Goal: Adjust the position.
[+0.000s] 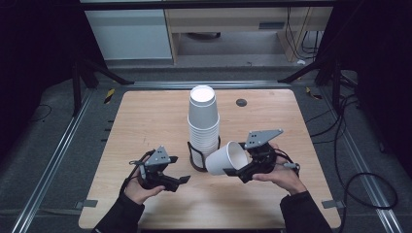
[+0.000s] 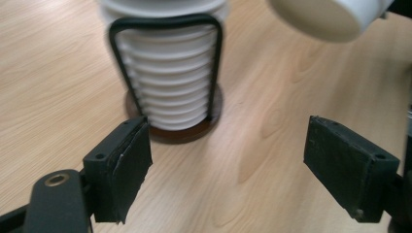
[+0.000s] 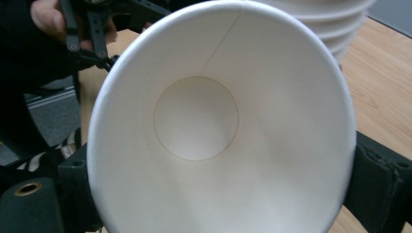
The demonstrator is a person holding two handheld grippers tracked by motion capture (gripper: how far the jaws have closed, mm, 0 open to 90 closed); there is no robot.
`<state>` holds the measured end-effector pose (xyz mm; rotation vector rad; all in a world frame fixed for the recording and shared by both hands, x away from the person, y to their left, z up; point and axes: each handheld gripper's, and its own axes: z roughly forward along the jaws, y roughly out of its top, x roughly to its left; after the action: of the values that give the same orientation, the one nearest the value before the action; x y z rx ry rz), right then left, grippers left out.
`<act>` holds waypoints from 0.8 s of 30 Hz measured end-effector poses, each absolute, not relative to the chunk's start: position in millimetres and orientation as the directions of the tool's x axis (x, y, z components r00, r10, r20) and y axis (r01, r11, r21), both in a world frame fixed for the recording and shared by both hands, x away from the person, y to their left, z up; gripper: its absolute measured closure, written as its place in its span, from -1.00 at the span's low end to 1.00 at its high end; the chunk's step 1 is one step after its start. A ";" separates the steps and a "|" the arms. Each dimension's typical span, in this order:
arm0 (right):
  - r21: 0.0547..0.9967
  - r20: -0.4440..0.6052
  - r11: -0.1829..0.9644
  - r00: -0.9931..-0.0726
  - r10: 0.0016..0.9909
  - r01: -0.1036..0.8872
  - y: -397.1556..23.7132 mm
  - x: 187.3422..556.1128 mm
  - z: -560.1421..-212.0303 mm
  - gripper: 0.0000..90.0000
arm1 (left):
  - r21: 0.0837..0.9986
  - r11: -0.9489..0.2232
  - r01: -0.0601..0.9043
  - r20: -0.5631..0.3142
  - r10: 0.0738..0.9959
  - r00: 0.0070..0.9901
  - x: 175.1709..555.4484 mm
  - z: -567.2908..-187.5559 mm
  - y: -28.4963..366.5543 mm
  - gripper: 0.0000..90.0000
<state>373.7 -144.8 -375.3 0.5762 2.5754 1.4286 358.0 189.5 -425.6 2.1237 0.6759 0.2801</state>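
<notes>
A tall stack of upturned white paper cups (image 1: 204,121) stands in a black wire holder (image 1: 197,158) on a round brown base at the table's middle. My right gripper (image 1: 234,169) is shut on a single white paper cup (image 1: 226,158), held on its side just right of the holder with its mouth towards the gripper. In the right gripper view the cup's inside (image 3: 218,126) sits between the black pads (image 3: 374,189). My left gripper (image 1: 178,183) stands open and empty, low over the table left of the holder. Its jaws frame the stack (image 2: 170,82).
The wooden table (image 1: 145,121) has a small dark round cap (image 1: 241,102) at the back right. Cables trail on the floor to the right, beside metal rails. The held cup's bottom (image 2: 325,17) hangs above and right of the left gripper's jaws.
</notes>
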 end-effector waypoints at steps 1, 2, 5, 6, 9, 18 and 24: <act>0.837 0.058 0.478 -0.913 0.405 0.265 -146.8 373.8 -375.1 -0.79 | 0.799 -0.473 0.372 -0.044 0.572 0.819 358.7 -426.3 192.1 -0.63; 0.834 0.054 0.482 -0.908 0.415 0.269 -149.6 374.1 -375.0 -0.79 | 0.797 -0.470 0.380 -0.045 0.580 0.813 359.3 -426.6 194.2 -0.63; 0.827 0.041 0.487 -0.895 0.445 0.280 -157.3 374.9 -373.5 -0.79 | 0.796 -0.454 0.400 -0.050 0.610 0.791 361.7 -428.4 199.5 -0.62; 0.823 0.036 0.491 -0.889 0.457 0.286 -160.0 375.4 -372.8 -0.79 | 0.796 -0.448 0.406 -0.055 0.615 0.787 362.7 -429.0 201.2 -0.62; 0.813 0.027 0.497 -0.872 0.489 0.303 -168.2 377.8 -370.4 -0.79 | 0.796 -0.435 0.422 -0.060 0.637 0.769 364.6 -430.2 206.0 -0.62; 0.799 0.001 0.496 -0.826 0.563 0.339 -188.9 384.9 -365.0 -0.79 | 0.794 -0.405 0.453 -0.070 0.680 0.730 369.3 -430.9 216.0 -0.60; 0.791 -0.016 0.493 -0.792 0.611 0.364 -199.2 391.1 -362.5 -0.78 | 0.795 -0.389 0.466 -0.072 0.701 0.709 371.4 -430.4 221.9 -0.59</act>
<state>391.1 -199.2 -362.5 0.8228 2.4462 1.1916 371.4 221.9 -430.4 2.0561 0.8883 0.3480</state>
